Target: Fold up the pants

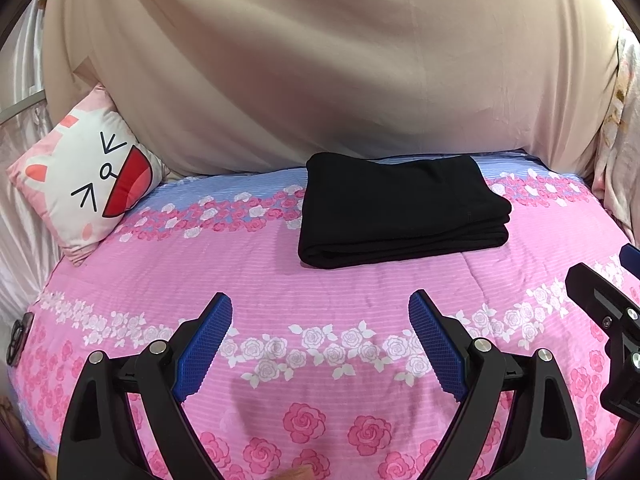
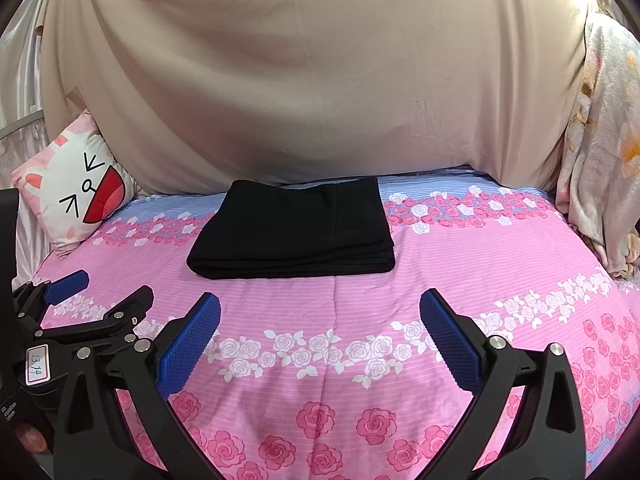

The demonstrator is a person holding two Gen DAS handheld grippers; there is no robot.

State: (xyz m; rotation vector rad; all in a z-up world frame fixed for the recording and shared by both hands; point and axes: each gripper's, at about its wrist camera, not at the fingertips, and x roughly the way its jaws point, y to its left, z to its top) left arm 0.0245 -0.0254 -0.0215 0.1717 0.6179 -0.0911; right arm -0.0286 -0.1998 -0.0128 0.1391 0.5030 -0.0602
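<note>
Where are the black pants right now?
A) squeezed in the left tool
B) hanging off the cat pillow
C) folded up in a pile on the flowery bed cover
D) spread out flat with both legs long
C, the black pants lie as a neat layered stack on the pink flowery bed cover, past both open tools and touching neither, and apart from the cat pillow.

Each black tool (image 2: 320, 312) has blue textured pads (image 2: 452, 344), silver screws and a handwritten label (image 2: 37, 365).
</note>
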